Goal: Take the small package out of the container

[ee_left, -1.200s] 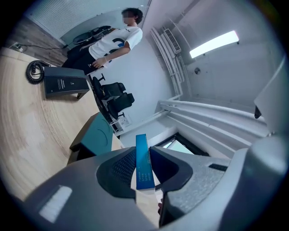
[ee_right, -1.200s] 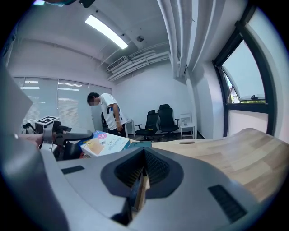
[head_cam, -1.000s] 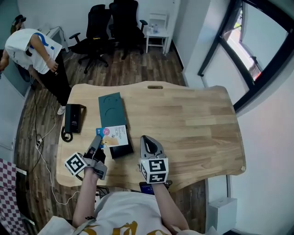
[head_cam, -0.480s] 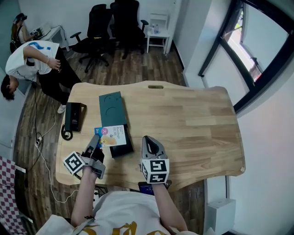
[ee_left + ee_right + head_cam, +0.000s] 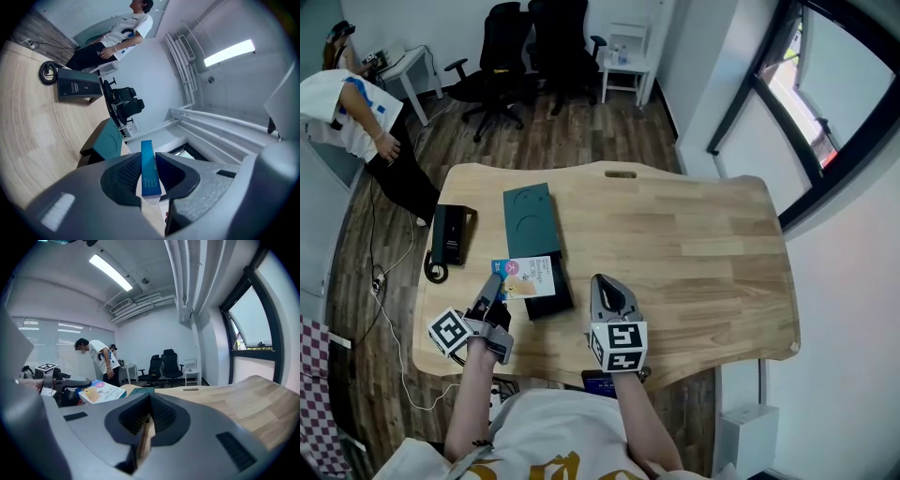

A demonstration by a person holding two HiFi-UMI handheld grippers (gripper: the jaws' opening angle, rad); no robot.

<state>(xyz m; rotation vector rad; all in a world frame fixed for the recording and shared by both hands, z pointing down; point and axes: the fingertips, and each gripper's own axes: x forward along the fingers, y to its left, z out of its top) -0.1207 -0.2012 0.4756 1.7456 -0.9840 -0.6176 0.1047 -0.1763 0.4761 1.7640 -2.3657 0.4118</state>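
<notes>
Blue-edged cardboard shows between the left gripper's (image 5: 497,281) jaws, part-closed and clamped on the small package (image 5: 529,277). It has crept only a shade leftward, lifted partly over the open black container (image 5: 551,305): out, I judge, but not yet set down. The right gripper (image 5: 602,281) rests closed and empty on the wooden table (image 5: 703,253).

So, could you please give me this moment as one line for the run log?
left gripper: shut on small package | small package: over dark container | right gripper: shut, empty
</notes>
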